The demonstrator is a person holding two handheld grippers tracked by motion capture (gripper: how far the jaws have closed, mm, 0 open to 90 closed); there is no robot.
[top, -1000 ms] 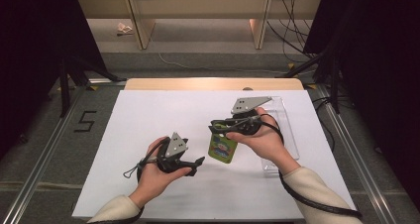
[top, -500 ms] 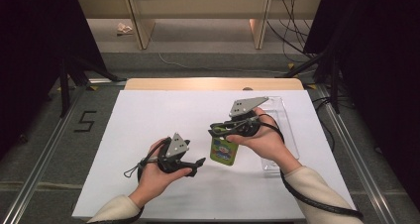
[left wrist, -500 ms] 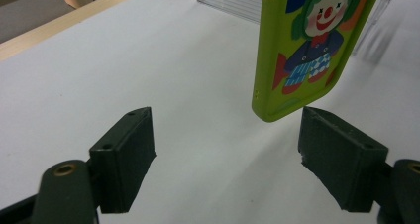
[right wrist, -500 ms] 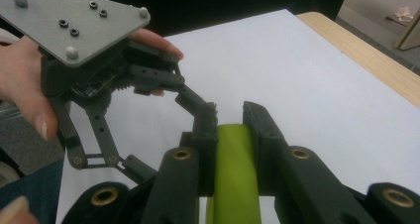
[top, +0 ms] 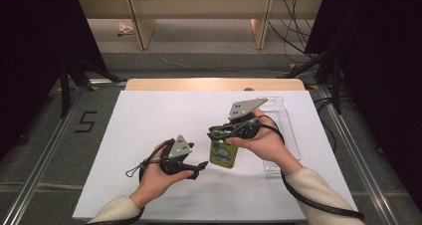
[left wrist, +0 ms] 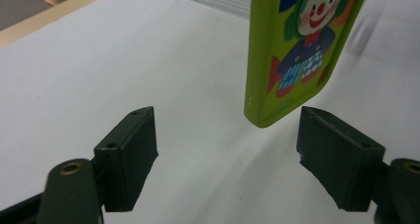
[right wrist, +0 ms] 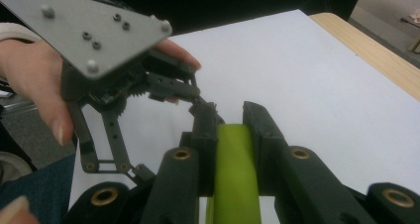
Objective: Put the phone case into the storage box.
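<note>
A lime-green phone case point(top: 223, 155) with a clown picture hangs upright above the white table, gripped at its top edge. My right gripper point(top: 215, 134) is shut on it; in the right gripper view both jaws press the green case point(right wrist: 233, 184) between them. My left gripper point(top: 200, 168) is held just left of the case and a little nearer, open. In the left gripper view the case point(left wrist: 302, 45) hangs ahead of my open left gripper point(left wrist: 228, 154), closer to the right-hand jaw and touching neither. The left gripper's grey plate point(right wrist: 94, 30) and the hand holding it appear beyond the right jaws.
A white sheet point(top: 149, 115) covers the table, with a wooden edge point(top: 199, 84) at the far side. A clear plastic tray point(top: 291, 135) lies at the right, partly under the right hand. Cables trail from both grippers. Dark stands flank the table.
The right gripper has shifted slightly left and down with the case, bringing it closer to the left gripper. The left gripper has barely moved.
</note>
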